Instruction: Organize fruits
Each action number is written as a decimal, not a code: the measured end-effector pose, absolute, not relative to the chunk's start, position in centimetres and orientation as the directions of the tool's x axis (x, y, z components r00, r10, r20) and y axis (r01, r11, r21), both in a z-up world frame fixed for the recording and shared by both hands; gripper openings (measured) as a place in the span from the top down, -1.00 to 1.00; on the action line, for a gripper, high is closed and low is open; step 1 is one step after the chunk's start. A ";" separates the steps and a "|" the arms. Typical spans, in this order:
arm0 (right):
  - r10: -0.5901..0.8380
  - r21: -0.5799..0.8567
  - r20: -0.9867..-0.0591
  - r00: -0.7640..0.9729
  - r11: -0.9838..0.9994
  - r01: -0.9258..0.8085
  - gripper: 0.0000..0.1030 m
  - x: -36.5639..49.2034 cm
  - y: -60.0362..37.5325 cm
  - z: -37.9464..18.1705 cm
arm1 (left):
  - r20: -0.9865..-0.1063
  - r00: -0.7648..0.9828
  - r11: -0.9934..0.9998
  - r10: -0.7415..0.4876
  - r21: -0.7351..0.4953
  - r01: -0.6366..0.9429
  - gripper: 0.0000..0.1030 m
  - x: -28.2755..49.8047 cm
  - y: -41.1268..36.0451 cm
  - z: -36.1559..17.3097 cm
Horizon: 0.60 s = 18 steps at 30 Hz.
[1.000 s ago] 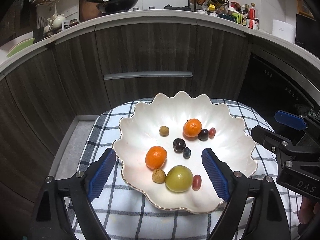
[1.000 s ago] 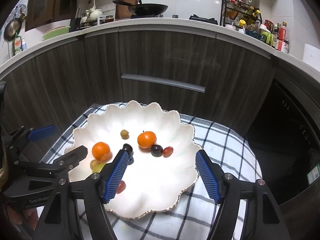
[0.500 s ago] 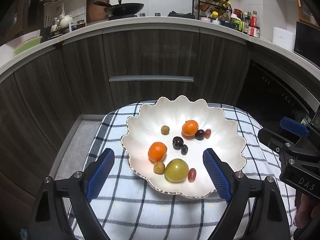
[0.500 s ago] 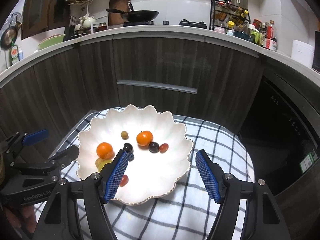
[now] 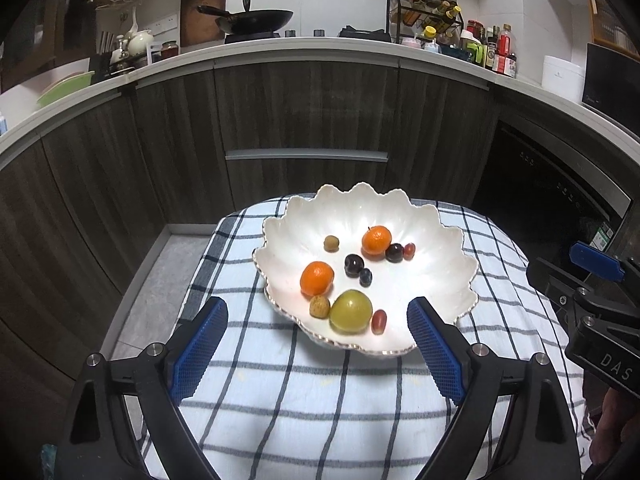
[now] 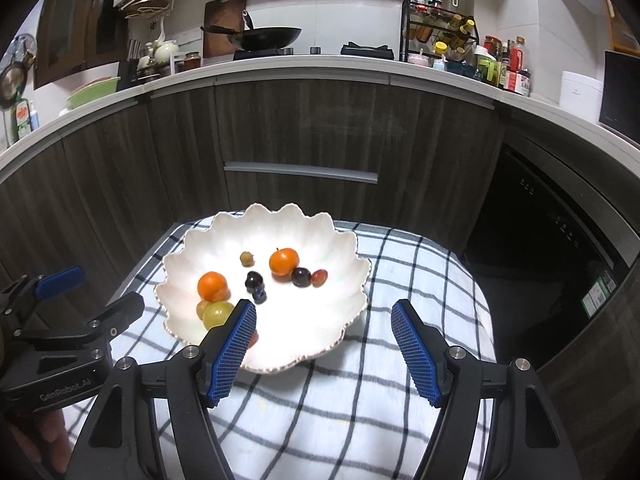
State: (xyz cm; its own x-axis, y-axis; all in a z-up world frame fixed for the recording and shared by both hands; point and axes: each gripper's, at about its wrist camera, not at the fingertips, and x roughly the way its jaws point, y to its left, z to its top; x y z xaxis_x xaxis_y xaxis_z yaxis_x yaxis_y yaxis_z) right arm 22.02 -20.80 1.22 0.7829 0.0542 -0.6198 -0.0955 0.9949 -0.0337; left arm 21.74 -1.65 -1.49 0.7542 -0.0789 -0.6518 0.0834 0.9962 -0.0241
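Left wrist view: the left gripper (image 5: 316, 342) hangs above the checked cloth (image 5: 320, 400) with its blue fingers (image 5: 200, 344) spread wide and holding nothing, short of the near rim of the shell-shaped white bowl (image 5: 440, 240). All the fruit lies inside the bowl. Going left to right: an orange (image 5: 317, 278) at 9 o'clock, a small tan fruit (image 5: 320, 305) just below it, another tan fruit (image 5: 331, 243) at 11 o'clock, and a green fruit (image 5: 351, 311) at 6 o'clock touching the lower tan one. Near the centre sit a dark plum (image 5: 353, 265) and a blueberry (image 5: 365, 277) side by side. A red grape (image 5: 379, 321) lies just right of the green fruit. At 1 o'clock a second orange (image 5: 376, 239) touches a dark grape (image 5: 395, 252), with a red one (image 5: 409, 250) beside that. The right gripper (image 5: 592, 292) shows at 3 o'clock, beyond the bowl's rim.

Right wrist view: the right gripper (image 6: 324, 342) also has its fingers (image 6: 412, 350) wide apart and empty; the left finger overlaps the bowl's near rim, the right one is over cloth.
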 end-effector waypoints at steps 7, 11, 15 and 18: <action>0.043 -0.021 -0.624 0.780 0.997 -0.071 -0.38 19.6 -21.2 1.2 | -0.647 0.760 0.998 -0.057 -0.026 0.053 -0.79 19.3 -1.5 -1.5; 0.022 -0.023 -0.625 0.781 0.999 -0.047 -0.38 18.4 -21.5 1.1 | -0.658 0.751 0.998 -0.055 -0.032 0.045 -0.79 18.0 -1.4 -1.9; 0.020 -0.013 -0.625 0.781 0.999 -0.036 -0.38 17.1 -21.8 0.9 | -0.662 0.748 0.999 -0.050 -0.035 0.037 -0.79 16.5 -1.3 -2.1; 0.015 -0.013 -0.622 0.783 0.999 -0.029 -0.38 15.9 -21.8 0.8 | -0.666 0.744 0.999 -0.046 -0.035 0.031 -0.78 15.4 -1.2 -2.2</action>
